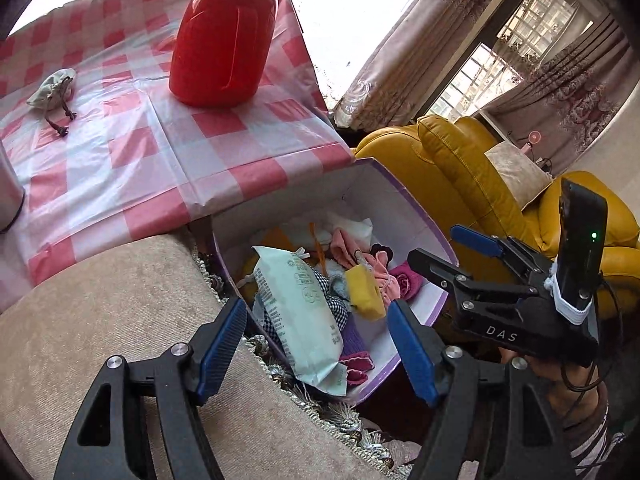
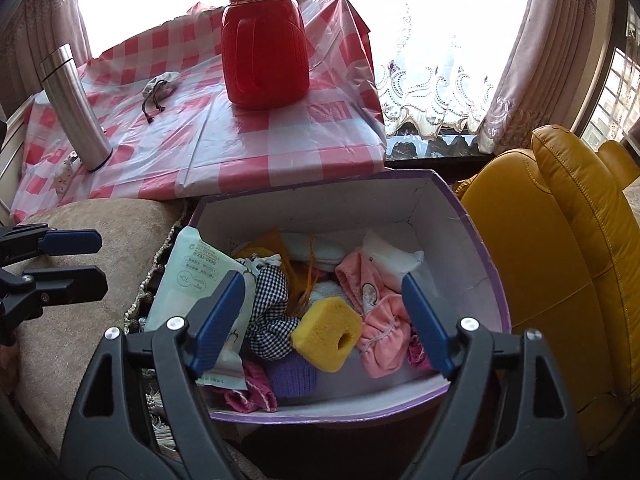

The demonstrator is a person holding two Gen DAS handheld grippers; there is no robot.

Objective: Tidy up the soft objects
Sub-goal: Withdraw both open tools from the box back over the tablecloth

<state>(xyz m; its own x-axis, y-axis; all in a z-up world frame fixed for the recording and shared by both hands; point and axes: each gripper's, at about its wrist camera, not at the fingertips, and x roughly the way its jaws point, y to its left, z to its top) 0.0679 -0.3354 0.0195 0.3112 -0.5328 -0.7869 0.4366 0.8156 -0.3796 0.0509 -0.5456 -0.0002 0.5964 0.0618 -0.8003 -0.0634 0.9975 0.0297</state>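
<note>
A purple-rimmed white box (image 1: 404,200) (image 2: 472,240) sits beside the table and holds several soft things: a yellow sponge (image 2: 326,334) (image 1: 364,290), a mint wipes pack (image 1: 298,316) (image 2: 192,276), pink cloth (image 2: 380,320) and checked fabric (image 2: 272,320). A small grey drawstring pouch (image 1: 52,88) (image 2: 160,84) lies on the checked tablecloth. My left gripper (image 1: 320,348) is open and empty above the box's near edge. My right gripper (image 2: 324,320) is open and empty over the box; it also shows in the left wrist view (image 1: 444,250).
A red jug (image 1: 224,40) (image 2: 264,48) and a steel flask (image 2: 74,108) stand on the pink checked table (image 1: 132,152). A beige cushion (image 1: 120,320) lies left of the box. A yellow leather sofa (image 2: 560,260) is at the right.
</note>
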